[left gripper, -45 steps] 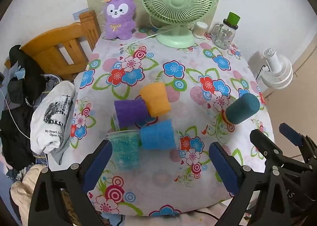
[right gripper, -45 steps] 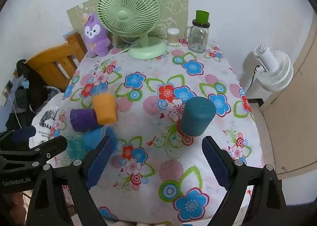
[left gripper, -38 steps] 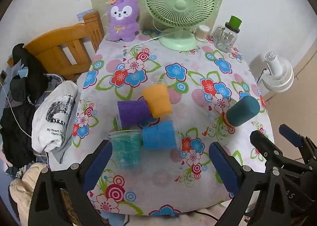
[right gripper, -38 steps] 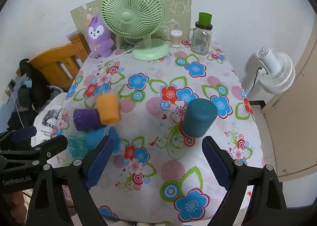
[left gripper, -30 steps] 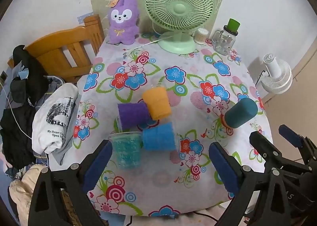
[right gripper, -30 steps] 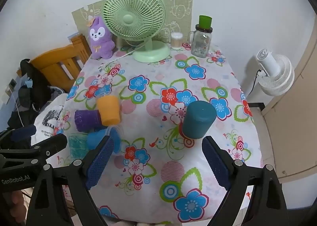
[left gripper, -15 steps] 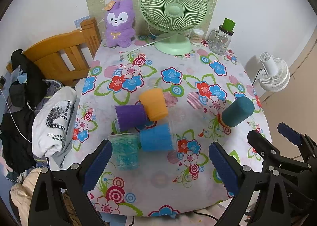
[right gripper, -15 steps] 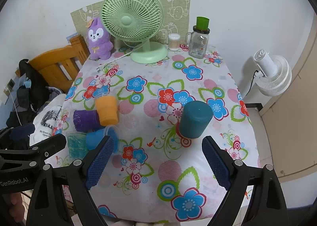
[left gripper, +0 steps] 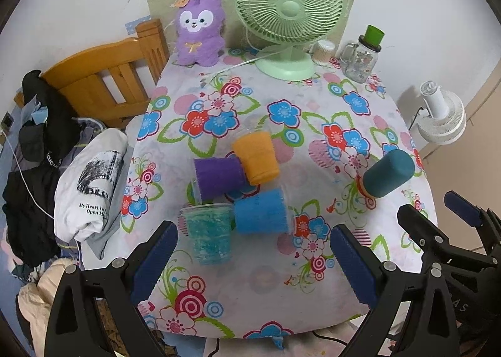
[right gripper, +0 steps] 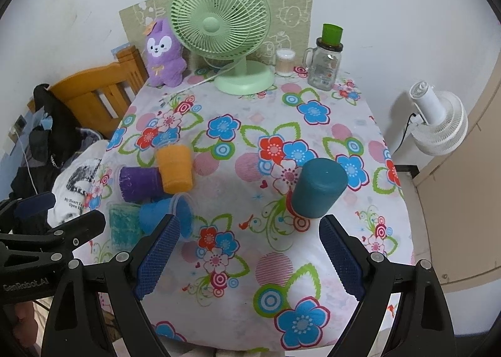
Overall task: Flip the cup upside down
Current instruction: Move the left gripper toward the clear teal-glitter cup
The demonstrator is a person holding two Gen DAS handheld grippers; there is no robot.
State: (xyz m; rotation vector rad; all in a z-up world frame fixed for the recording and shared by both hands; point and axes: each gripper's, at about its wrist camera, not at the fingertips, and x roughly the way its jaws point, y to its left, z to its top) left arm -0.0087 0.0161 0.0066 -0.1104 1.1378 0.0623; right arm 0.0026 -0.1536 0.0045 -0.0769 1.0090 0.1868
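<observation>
**Teal cup sits base-up, both grippers empty**

The dark teal cup (right gripper: pixel 319 189) stands rim-down on the tablecloth (right gripper: pixel 281 275), well in front of the green fan (right gripper: pixel 220 22). The right gripper (right gripper: pixel 247 250) hovers just before it, jaws wide; the left gripper (left gripper: pixel 252 258) is likewise spread. The cup looks light, rigid and smooth; take it around mid-wall.

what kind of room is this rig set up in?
Most likely a home bedroom or living space, not a lab: a table with a floral tablecloth, a purple plush toy beside a green desk fan, and clothes heaped on a wooden chair.
</observation>
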